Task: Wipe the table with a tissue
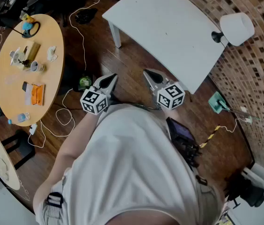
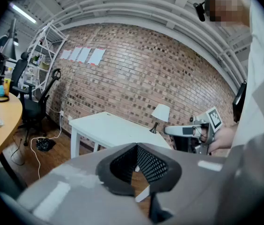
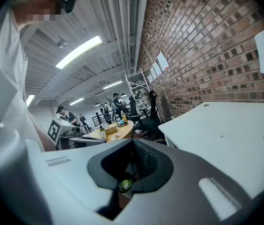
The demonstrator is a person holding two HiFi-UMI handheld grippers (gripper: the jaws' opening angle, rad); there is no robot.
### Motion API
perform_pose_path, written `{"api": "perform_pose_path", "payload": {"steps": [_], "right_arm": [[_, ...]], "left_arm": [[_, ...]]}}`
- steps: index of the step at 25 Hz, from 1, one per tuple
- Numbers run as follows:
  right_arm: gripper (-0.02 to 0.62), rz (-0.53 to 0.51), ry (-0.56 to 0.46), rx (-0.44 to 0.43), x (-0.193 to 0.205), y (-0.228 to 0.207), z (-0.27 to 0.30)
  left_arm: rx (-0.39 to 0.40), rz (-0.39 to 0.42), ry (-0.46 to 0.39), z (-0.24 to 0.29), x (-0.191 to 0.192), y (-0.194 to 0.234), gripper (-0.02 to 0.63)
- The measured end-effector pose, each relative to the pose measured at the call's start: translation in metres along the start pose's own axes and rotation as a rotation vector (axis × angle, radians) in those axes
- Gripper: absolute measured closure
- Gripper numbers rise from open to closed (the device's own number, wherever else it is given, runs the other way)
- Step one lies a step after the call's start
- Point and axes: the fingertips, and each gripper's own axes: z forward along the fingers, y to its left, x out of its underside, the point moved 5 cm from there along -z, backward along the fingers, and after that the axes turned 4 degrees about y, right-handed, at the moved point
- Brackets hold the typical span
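Open floor (image 1: 131,62) precedes the white table (image 1: 169,32) at 12 o'clock. My left gripper (image 1: 112,78) and right gripper (image 1: 148,73), clenched empty, tip slightly down.

Table (image 1: 169,32) plain white. Round table (image 1: 10,78) light tan wood. Floor (image 1: 132,74) dark brown planks. Wall (image 2: 146,64) red-brown brick pattern. Lamp shade (image 1: 237,28) white. Left cube (image 1: 94,101) and right cube (image 1: 171,95) white with black square markers. Shirt (image 1: 132,163) white. Cable (image 1: 210,136) striped yellow-black.

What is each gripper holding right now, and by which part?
Nothing: the left gripper and the right gripper are both shut and empty.
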Motion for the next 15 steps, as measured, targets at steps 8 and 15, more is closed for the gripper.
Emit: {"api": "perform_pose_path", "payload": {"steps": [8,15], "right_arm": [[0.588,0.017,0.030,0.041,-0.017,0.011,0.050],[0.588,-0.018,0.055,-0.040,-0.035,0.041,0.126]], "left_arm": [[-0.027,-0.051,-0.042,-0.026,-0.022,0.077,0.600],[-0.090,-0.080,-0.074,-0.073,-0.018,0.127,0.600]]}}
